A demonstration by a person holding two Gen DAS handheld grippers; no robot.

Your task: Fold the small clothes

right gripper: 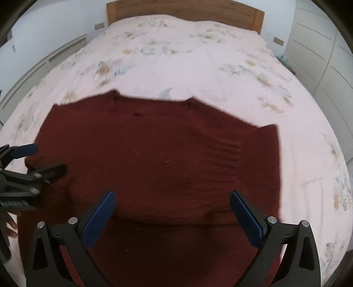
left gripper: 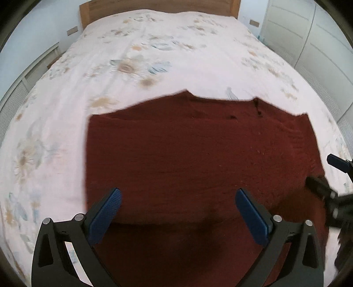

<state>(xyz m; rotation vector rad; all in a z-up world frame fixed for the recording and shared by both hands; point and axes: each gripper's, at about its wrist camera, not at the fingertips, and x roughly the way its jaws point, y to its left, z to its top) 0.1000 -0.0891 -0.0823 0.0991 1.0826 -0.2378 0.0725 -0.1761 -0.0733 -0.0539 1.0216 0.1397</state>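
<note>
A dark red knitted garment (left gripper: 198, 154) lies spread flat on the bed, neckline at its far edge; it also shows in the right wrist view (right gripper: 158, 159). My left gripper (left gripper: 177, 196) is open, its blue pads above the garment's near part, holding nothing. My right gripper (right gripper: 172, 198) is open above the near part too, empty. The right gripper also shows at the right edge of the left wrist view (left gripper: 324, 174), by the garment's right edge. The left gripper shows at the left edge of the right wrist view (right gripper: 42, 159), by the garment's left edge.
The bed has a pale floral cover (left gripper: 154, 55) and a wooden headboard (left gripper: 158, 6). White wardrobe doors (left gripper: 308, 39) stand on the right; a white radiator cover (left gripper: 26, 75) runs along the left wall.
</note>
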